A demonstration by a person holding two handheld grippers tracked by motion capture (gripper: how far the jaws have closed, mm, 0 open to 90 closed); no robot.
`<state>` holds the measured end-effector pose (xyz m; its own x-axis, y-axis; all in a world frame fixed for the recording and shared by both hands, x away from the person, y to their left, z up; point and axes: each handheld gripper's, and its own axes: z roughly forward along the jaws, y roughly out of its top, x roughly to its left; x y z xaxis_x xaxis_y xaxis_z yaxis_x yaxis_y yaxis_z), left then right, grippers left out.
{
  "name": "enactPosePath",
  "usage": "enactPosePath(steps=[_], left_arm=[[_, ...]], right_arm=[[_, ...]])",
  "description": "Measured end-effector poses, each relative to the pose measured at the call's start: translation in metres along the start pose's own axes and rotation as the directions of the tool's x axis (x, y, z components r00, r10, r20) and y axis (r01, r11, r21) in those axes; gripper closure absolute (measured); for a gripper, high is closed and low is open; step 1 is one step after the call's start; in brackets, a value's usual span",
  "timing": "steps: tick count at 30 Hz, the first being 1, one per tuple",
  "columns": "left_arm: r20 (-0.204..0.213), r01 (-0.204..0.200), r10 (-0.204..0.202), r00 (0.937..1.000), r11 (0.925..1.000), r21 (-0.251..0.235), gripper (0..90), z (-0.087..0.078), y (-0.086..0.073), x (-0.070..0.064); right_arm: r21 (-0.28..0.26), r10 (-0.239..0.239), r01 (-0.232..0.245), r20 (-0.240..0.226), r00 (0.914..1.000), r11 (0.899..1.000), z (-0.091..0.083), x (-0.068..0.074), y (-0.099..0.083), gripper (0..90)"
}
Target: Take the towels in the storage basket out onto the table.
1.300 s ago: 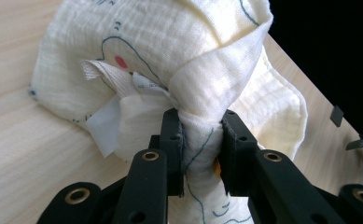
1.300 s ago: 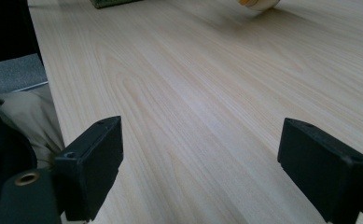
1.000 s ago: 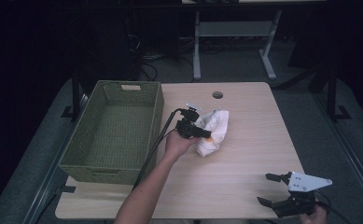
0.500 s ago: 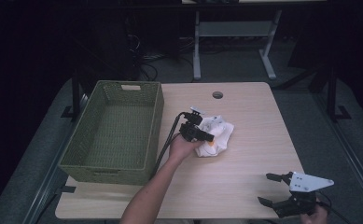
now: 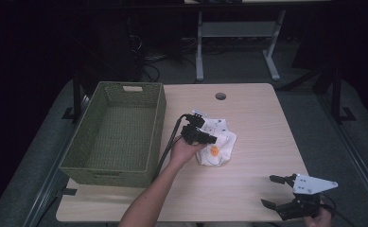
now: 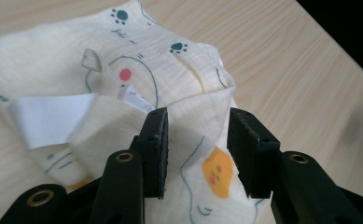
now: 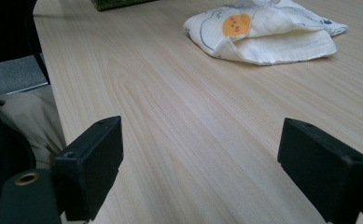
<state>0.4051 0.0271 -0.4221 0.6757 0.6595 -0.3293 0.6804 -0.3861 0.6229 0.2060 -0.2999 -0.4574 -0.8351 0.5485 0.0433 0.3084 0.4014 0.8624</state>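
on the pale wooden table, the empty green woven basket stands left of the crumpled cream cloth with animal prints. your left gripper hovers over that cloth, jaws parted around a raised fold. your right gripper rests wide open at the table's near right corner.

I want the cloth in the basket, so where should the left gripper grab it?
Grip the raised fold of the cloth, coming from the basket side where the left gripper sits, open. That edge stands off the table, so a jaw likely fits each side.
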Motion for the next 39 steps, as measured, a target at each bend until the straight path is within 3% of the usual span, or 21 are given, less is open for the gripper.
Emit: enactPosePath(steps=[6,10,13,17,21,22,29,34,39], left_arm=[[0.021,-0.018,0.018,0.9996,0.9995,-0.025,55.8,-0.009,-0.005,-0.004],[0.004,-0.025,0.025,0.9997,0.9988,-0.042,51.7,-0.012,-0.010,-0.006],[0.015,-0.024,0.025,0.9996,0.9982,-0.056,49.4,-0.015,-0.013,-0.005],[0.060,0.002,0.004,0.9982,0.9955,-0.095,43.5,-0.022,-0.019,-0.006],[0.067,-0.016,0.022,0.9975,0.9949,-0.100,42.1,-0.028,-0.024,-0.007],[0.051,-0.039,0.044,0.9978,0.9952,-0.090,41.1,-0.030,-0.026,-0.007],[0.066,-0.022,0.029,0.9974,0.9937,-0.110,39.1,-0.036,-0.034,-0.006],[0.069,-0.032,0.042,0.9967,0.9889,-0.145,36.7,-0.043,-0.042,-0.006],[0.081,-0.041,0.053,0.9953,0.9884,-0.146,35.3,-0.046,-0.047,-0.008]], right_arm=[[0.010,0.001,-0.001,-0.002,1.0000,1.000,0.002,0.000,0.001,13.8],[0.006,0.005,-0.005,0.003,1.0000,1.000,0.002,-0.001,0.000,13.8],[0.007,0.005,-0.005,0.004,1.0000,1.000,0.002,-0.001,0.000,13.8],[0.019,0.008,-0.009,0.004,1.0000,1.000,0.004,-0.001,0.000,13.8],[0.021,0.006,-0.006,0.005,1.0000,1.000,0.004,-0.002,-0.001,13.8],[0.021,0.006,-0.006,0.005,1.0000,1.000,0.004,-0.002,-0.001,13.8],[0.024,0.017,-0.017,0.012,0.9998,1.000,0.003,-0.003,-0.002,13.8],[0.032,0.025,-0.026,0.019,0.9995,0.999,0.003,-0.005,-0.004,13.8],[0.038,0.031,-0.031,0.020,0.9993,0.999,0.003,-0.006,-0.005,13.8]])
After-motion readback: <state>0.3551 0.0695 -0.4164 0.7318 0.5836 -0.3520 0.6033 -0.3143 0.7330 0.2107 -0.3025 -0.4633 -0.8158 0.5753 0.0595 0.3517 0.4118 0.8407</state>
